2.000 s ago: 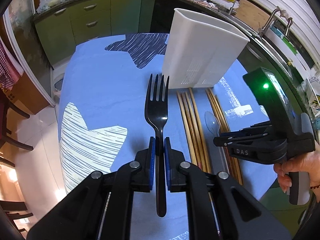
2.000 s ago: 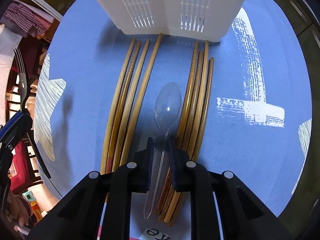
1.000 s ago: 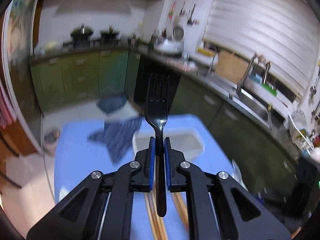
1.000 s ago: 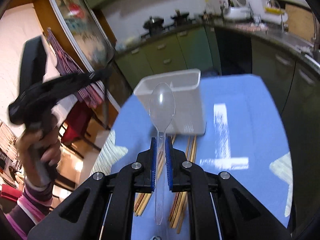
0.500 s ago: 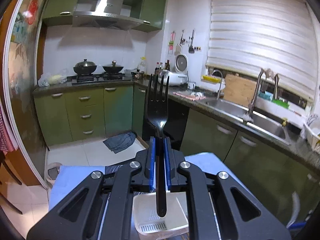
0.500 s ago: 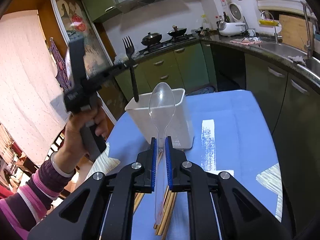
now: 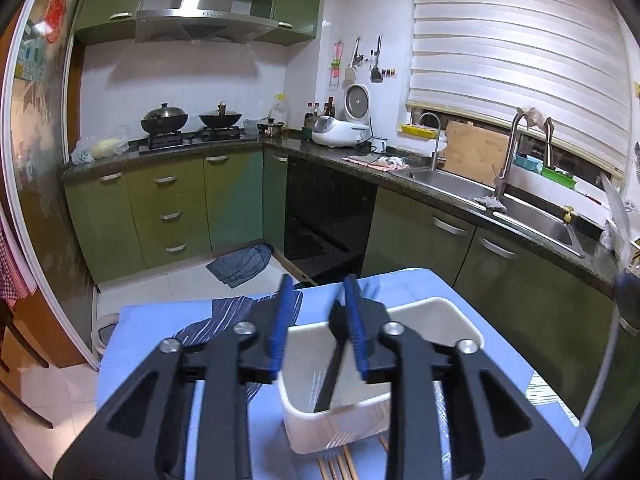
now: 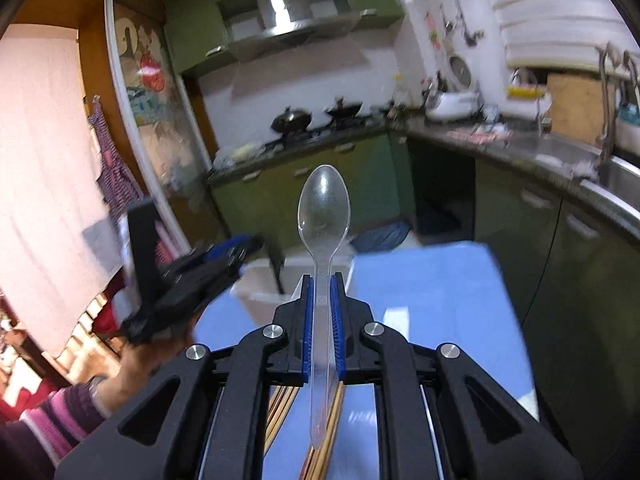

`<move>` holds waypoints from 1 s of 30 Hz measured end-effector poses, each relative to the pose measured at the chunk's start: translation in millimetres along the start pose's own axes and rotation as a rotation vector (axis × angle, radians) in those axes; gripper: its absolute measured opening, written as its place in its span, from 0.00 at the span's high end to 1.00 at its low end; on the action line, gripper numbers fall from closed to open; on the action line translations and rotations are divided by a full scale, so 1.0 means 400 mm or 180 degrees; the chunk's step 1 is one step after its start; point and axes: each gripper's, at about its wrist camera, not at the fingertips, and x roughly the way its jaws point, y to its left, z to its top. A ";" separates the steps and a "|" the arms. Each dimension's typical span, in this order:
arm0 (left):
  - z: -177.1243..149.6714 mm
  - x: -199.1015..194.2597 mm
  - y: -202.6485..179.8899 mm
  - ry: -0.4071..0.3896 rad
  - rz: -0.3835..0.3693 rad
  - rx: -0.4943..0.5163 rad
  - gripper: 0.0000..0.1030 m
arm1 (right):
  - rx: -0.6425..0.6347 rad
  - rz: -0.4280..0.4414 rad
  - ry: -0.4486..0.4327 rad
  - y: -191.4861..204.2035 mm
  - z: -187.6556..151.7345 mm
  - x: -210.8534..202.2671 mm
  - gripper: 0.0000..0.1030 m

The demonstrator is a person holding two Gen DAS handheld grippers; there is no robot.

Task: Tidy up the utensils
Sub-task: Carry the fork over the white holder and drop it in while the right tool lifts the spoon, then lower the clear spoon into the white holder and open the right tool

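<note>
L gripper had just been opening, black fork loose inside white holder at 6 o'clock; R gripper clamped clear spoon

In the upper left of the frame we see two black woks on the stove. At right, a steel sink is under white blinds.

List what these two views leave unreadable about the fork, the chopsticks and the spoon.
- Fork: left wrist view shows only its handle in the bin; the right finger covers the tines.
- Chopsticks: the right gripper hides most of them in its own view; count unreadable.
- Spoon: held, but motion blur leaves the bin unclear.
</note>
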 end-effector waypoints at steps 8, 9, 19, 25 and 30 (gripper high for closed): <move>-0.001 -0.054 0.035 -0.0041 -0.0069 -0.0152 0.74 | 0.0026 -0.0005 -0.0508 0.017 0.136 0.075 0.91; -0.003 -0.064 0.040 -0.0047 -0.0081 -0.0171 0.74 | 0.0021 0.0004 -0.0566 0.024 0.152 0.094 0.91; -0.037 -0.221 0.051 -0.0323 -0.0032 -0.0017 0.48 | -0.0184 -0.0231 -0.0565 0.069 0.166 0.308 0.91; -0.058 -0.271 0.062 -0.0325 -0.0019 0.0054 0.45 | -0.0223 -0.0258 -0.0443 0.049 0.088 0.332 0.91; -0.068 -0.271 0.070 -0.0235 -0.0021 0.0018 0.45 | -0.0359 -0.0307 -0.0367 0.051 -0.007 0.314 0.91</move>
